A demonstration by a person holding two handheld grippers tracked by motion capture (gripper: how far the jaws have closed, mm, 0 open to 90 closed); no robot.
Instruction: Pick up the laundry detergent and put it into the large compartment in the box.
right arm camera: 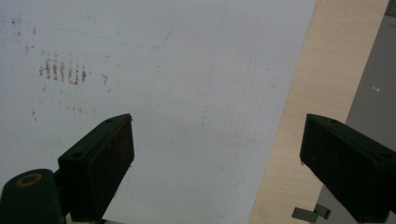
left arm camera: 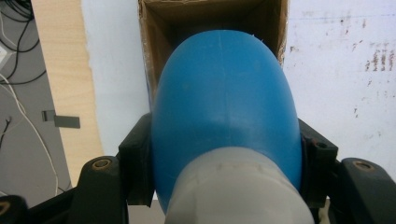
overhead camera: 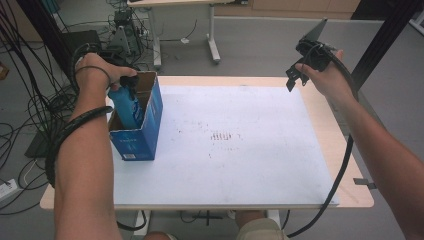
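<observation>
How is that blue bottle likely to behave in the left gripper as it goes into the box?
The blue bottle looks like smooth, rounded plastic, so it may slip or twist between the left gripper's pads. It appears rigid, showing no visible denting under the clamp. The open-topped cardboard box is tall and narrow, so a nudge against its wall could probably tip it.

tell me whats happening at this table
A person works with a gripper in each hand. The left gripper is clamped on a blue bottle and holds it in the open top of a blue cardboard box that stands at the left of the white mat. The right gripper hangs open and empty above the mat's far right side.
</observation>
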